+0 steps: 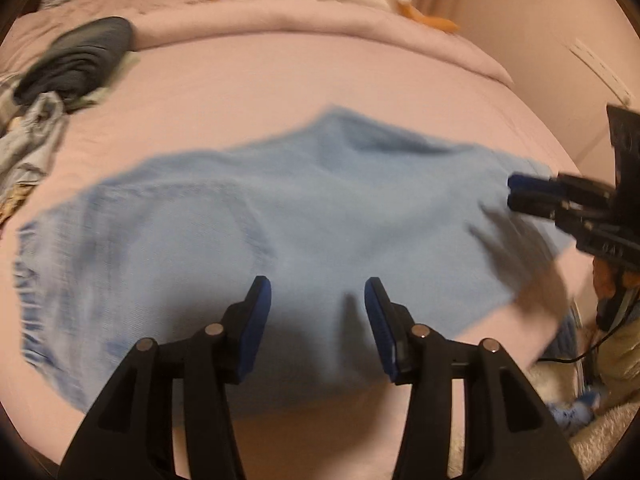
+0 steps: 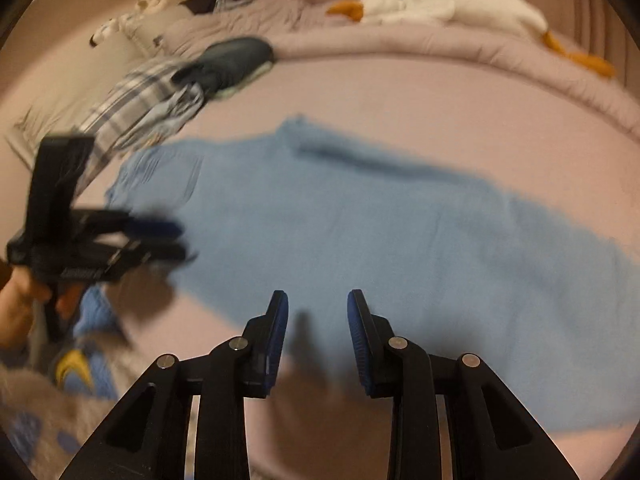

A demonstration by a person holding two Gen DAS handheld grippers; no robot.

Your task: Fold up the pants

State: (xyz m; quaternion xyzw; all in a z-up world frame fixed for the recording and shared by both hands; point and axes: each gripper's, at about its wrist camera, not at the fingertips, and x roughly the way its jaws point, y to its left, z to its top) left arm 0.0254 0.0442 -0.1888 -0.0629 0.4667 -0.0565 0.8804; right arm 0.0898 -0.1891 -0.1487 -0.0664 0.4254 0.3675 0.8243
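**Both claws apart above the blue pants**

Black fingers of the left claw (image 1: 318, 292) fill the bottom of its own view, jaws apart with nothing between them, hovering over the light blue pants (image 1: 280, 216). The pants lie spread flat across the pink bed (image 1: 280, 80), blurred. The right claw (image 2: 318, 304) likewise stands apart and empty above the cloth, near the bed's front edge. A hand (image 2: 16, 308) grips the left claw's handle at the left of the right wrist view. At the bed's far side lie a dark folded garment (image 1: 80, 60), plaid clothes (image 2: 140, 100) and a white plush toy (image 2: 440, 4) on the rolled duvet (image 2: 440, 48).
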